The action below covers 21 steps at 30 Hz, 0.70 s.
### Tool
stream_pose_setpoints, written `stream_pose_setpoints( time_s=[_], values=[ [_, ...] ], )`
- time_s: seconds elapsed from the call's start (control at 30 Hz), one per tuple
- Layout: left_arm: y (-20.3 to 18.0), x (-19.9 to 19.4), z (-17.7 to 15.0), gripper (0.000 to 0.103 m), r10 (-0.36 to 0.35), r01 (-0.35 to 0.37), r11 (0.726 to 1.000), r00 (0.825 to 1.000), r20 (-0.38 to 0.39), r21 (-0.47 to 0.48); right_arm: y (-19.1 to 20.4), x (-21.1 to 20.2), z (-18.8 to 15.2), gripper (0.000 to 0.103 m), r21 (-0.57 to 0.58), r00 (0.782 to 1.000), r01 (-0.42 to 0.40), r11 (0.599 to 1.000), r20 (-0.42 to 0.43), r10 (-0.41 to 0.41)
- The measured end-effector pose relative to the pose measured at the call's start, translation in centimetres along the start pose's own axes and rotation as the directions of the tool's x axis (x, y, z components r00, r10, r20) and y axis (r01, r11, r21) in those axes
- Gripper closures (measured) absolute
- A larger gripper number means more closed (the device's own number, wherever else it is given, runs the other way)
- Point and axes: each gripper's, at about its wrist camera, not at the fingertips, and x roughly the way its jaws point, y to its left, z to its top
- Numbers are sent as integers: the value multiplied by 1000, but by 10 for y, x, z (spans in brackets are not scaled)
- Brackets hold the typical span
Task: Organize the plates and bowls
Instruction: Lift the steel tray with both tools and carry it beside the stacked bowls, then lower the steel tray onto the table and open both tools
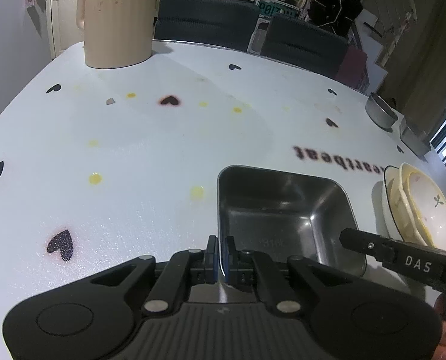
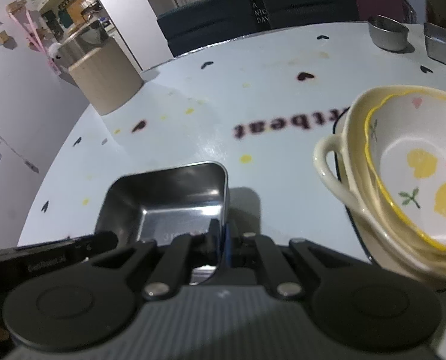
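A square steel tray (image 1: pixel 283 210) sits on the white table (image 1: pixel 133 150). My left gripper (image 1: pixel 221 255) is shut on the tray's near left rim. My right gripper (image 2: pixel 222 240) is shut on the right rim of the same tray (image 2: pixel 163 198); its finger (image 1: pixel 373 244) shows in the left wrist view. A stack of ceramic bowls (image 2: pixel 403 180), a floral bowl with yellow rim nested in a cream handled bowl, stands to the right of the tray; it also shows in the left wrist view (image 1: pixel 418 207).
A round steel bowl (image 2: pixel 388 33) and a square steel tray (image 2: pixel 443 45) stand at the far right edge. A beige kettle base with a steel pot (image 1: pixel 118 24) stands at the far left. Dark chairs (image 1: pixel 205 18) line the far side.
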Motion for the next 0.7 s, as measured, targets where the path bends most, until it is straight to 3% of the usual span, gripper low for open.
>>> stream_pose_setpoints(
  time_s=[0.27, 0.43, 0.57, 0.7],
  values=[
    [3, 1, -1, 99, -13, 13, 1000, 1000, 4, -3, 3, 0, -4, 98, -32, 1000, 14, 999, 21, -14],
    [7, 0, -1, 93, -21, 21, 1000, 1000, -1, -15, 6, 1, -5, 95, -54, 999, 30, 998, 31, -29],
    [9, -2, -2, 83, -11, 11, 1000, 1000, 0, -21, 6, 1, -5, 88, -62, 998, 55, 997, 30, -54],
    [10, -5, -2, 73, -14, 14, 999, 1000, 3, -32, 7, -2, -6, 87, -71, 998, 54, 996, 40, -51]
  ],
)
